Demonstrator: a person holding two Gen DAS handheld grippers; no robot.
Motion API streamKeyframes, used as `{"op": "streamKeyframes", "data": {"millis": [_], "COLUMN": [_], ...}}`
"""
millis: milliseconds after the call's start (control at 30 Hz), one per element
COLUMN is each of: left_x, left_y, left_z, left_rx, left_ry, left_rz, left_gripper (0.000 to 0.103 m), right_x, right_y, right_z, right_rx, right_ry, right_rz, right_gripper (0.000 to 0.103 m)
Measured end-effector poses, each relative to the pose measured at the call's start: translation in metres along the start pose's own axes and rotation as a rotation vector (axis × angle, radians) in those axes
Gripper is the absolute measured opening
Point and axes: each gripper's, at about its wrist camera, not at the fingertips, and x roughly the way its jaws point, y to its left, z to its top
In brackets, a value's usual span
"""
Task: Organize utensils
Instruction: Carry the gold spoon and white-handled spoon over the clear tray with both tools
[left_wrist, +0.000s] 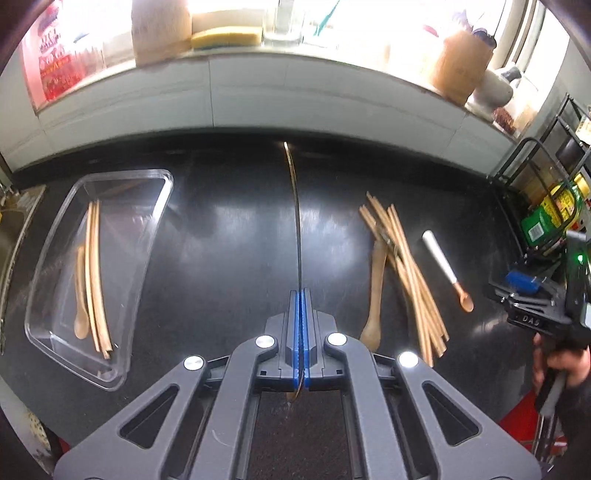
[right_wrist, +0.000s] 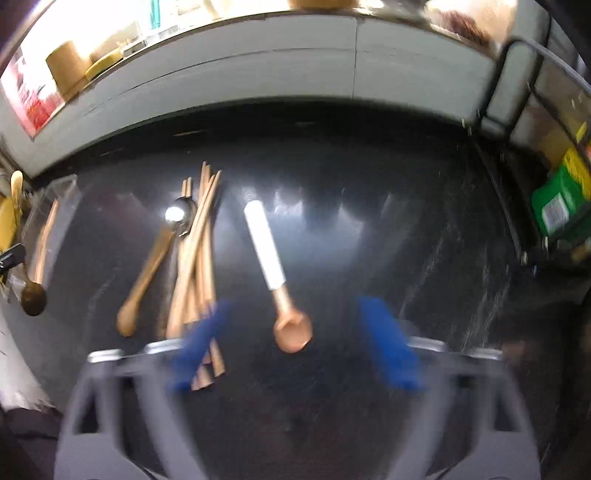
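My left gripper (left_wrist: 300, 295) is shut on a thin dark utensil (left_wrist: 295, 206) seen edge-on, held above the black counter. A clear plastic tray (left_wrist: 155, 206) at the left holds a wooden spoon (left_wrist: 80, 295) and wooden chopsticks (left_wrist: 95, 273). A pile of wooden chopsticks (left_wrist: 410, 273), a wooden spoon (left_wrist: 375, 295) and a white-handled spoon (left_wrist: 445, 269) lie at the right. My right gripper (right_wrist: 295, 343) is open, its blurred blue pads astride the white-handled spoon's (right_wrist: 275, 273) bowl. The chopstick pile (right_wrist: 195, 266), the wooden spoon (right_wrist: 144, 280) and a metal spoon (right_wrist: 179, 218) lie left of it.
A grey tiled wall (left_wrist: 295, 96) with a cluttered sill backs the counter. A wire rack (left_wrist: 546, 206) with green packages stands at the right. The right hand-held gripper (left_wrist: 546, 310) shows at the right edge. The tray's corner (right_wrist: 59, 206) shows at far left.
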Motion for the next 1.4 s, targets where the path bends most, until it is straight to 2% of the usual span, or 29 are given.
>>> {"op": "streamKeyframes", "data": {"millis": [67,167,233,300,333,400,467,567,800,900,1100,1233,1400], "left_x": [0.004,0.007,0.010,0.011,0.012,0.013,0.013,0.011,-0.005,-0.012,-0.028,-0.035,-0.046], "left_y": [0.002,0.008,0.010,0.011,0.010,0.010,0.009,0.006,0.002,0.001,0.003,0.008,0.017], "left_z": [-0.002,-0.001,0.003,0.005,0.006,0.007,0.008,0.010,0.010,0.010,0.005,0.003,0.002], "left_rx": [-0.012,-0.032,-0.044,-0.044,-0.042,-0.040,-0.037,-0.028,0.004,0.014,0.023,0.015,0.018], "left_ry": [0.010,0.012,0.013,0.010,0.009,0.011,0.012,0.009,-0.015,-0.022,-0.042,-0.038,-0.048], "left_rz": [0.002,0.013,0.023,0.028,0.031,0.034,0.034,0.032,0.032,0.039,0.036,0.046,0.065], "left_gripper": [0.000,0.000,0.000,0.000,0.000,0.000,0.000,0.000,0.000,0.000,0.000,0.000,0.000], "right_x": [0.017,0.043,0.065,0.069,0.070,0.070,0.071,0.070,0.013,-0.011,-0.044,-0.078,-0.098], "right_y": [0.005,0.016,0.018,0.017,0.017,0.019,0.022,0.022,0.028,0.041,0.060,0.070,0.091], "right_z": [0.005,0.007,0.006,0.002,0.001,-0.001,-0.001,-0.004,-0.002,0.001,0.006,0.009,0.019], "right_rx": [-0.055,-0.118,-0.126,-0.106,-0.104,-0.111,-0.113,-0.073,0.017,0.003,0.033,0.020,-0.005], "right_ry": [0.027,0.065,0.110,0.095,0.088,0.095,0.128,0.130,0.040,-0.006,-0.056,-0.097,-0.124], "right_rz": [0.007,-0.004,0.002,0.014,0.018,0.032,0.017,0.036,0.050,0.023,0.061,0.085,0.126], "right_gripper": [0.085,0.078,0.055,0.050,0.040,0.013,0.012,0.011,0.011,0.011,0.011,0.011,0.011]}}
